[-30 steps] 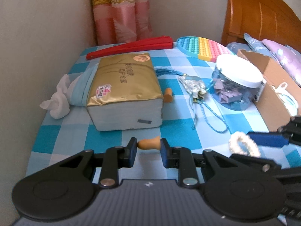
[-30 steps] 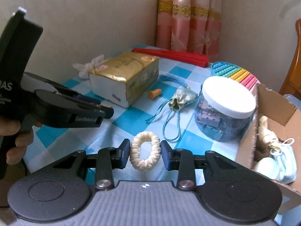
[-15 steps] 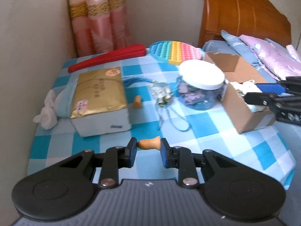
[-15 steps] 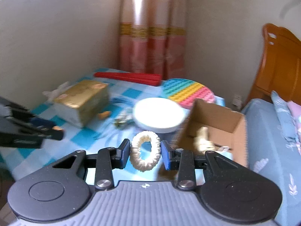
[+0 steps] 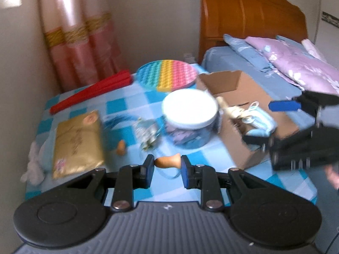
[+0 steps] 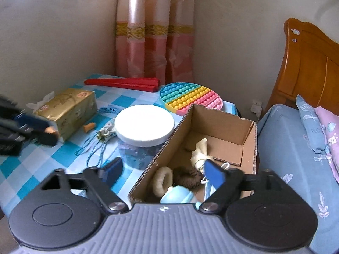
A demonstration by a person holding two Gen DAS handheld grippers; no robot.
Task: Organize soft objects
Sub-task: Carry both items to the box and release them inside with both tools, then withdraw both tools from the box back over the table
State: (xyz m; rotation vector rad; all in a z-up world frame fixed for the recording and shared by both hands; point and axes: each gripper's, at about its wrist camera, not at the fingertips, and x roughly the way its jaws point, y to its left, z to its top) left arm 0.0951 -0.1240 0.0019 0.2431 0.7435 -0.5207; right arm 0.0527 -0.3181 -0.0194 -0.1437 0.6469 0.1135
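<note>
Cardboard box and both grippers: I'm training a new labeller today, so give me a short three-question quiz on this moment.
1. True or false: the cream hair tie lies inside the cardboard box.
2. What does the left gripper hold? A) an orange earplug B) a red fan C) a face mask
3. Fill in: the right gripper, above the box, has its jaws ____.

Key
1. True. It rests on the box floor near the front; the right gripper's jaws have just been opening and nothing is between them.
2. A. The earplug is pinched between the blue pads; a second earplug lies on the table.
3. Open.
</note>
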